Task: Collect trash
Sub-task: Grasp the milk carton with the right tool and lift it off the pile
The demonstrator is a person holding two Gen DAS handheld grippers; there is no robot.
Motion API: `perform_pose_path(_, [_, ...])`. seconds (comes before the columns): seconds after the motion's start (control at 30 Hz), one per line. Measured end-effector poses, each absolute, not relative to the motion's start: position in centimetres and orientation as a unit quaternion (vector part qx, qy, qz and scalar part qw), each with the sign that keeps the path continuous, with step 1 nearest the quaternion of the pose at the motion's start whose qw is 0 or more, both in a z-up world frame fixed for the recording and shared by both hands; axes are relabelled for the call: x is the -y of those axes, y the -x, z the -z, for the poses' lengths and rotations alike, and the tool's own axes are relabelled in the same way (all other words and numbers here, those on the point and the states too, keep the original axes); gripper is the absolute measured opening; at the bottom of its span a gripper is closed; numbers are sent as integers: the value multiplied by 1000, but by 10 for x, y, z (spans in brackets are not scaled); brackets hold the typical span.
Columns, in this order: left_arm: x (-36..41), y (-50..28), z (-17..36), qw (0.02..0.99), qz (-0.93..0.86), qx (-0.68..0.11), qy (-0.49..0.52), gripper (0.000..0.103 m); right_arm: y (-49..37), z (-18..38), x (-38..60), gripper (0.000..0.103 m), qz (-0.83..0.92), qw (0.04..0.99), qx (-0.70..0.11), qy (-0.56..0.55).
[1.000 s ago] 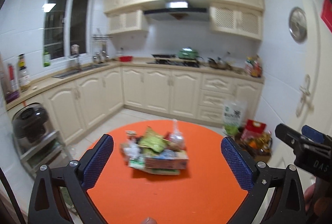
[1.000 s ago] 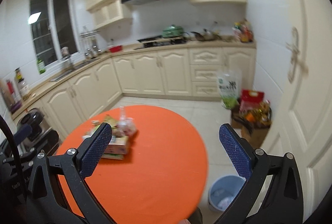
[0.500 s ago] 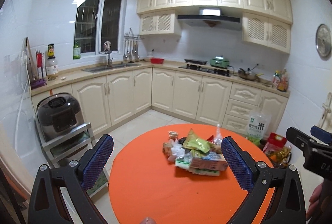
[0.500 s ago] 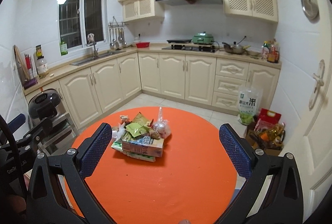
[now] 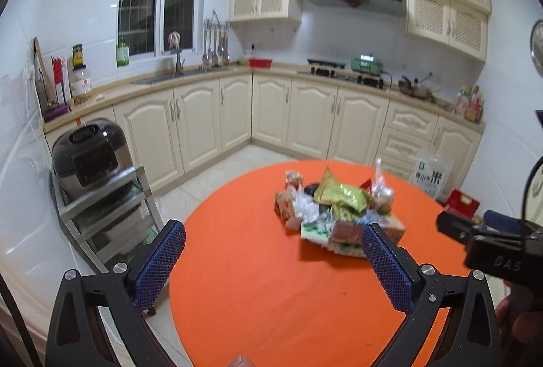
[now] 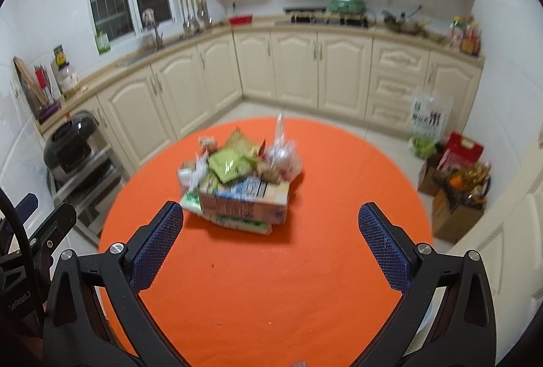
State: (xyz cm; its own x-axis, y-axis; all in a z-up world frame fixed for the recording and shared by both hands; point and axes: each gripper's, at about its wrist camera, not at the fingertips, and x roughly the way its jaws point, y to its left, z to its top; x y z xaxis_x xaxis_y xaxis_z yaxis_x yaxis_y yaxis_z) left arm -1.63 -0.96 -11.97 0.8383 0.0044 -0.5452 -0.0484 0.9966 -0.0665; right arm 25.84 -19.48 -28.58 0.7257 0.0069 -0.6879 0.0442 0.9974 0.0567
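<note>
Orange bench [image 6: 305, 265] carries your trash pile [image 6: 237, 180] at its middle, both grippers, left gripper [image 5: 271, 260] and right gripper [image 6: 269, 239], hovering spread and empty: wrappers look light and crinkly, so pinch the stiffer carton [image 6: 244, 202] by its edge.

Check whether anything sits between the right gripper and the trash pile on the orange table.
Nothing visible does. The right gripper is open above bare orange table, and the trash pile lies just ahead of it with only bare tabletop between them.
</note>
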Motion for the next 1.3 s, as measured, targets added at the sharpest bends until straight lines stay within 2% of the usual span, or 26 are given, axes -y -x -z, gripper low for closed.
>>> perform_pose_path(0.3, [13, -70, 147, 939, -5, -341, 38, 102, -309, 359, 211, 103, -3, 892, -449, -51])
perform_pose_path(0.5, [19, -124, 166, 926, -5, -376, 39, 102, -331, 383, 224, 103, -27, 883, -465, -57])
perform_pose_path(1.0, [15, -209, 174, 919, -23, -391, 37, 102, -362, 396, 184, 103, -39, 877, -472, -77])
perform_pose_path(1.17, [18, -230, 189, 919, -8, -392, 27, 102, -359, 394, 190, 103, -110, 873, -466, -91])
perform_pose_path(1.3, [10, -229, 207, 919, -13, -394, 26, 102, -347, 384, 196, 102, -125, 887, -442, -40])
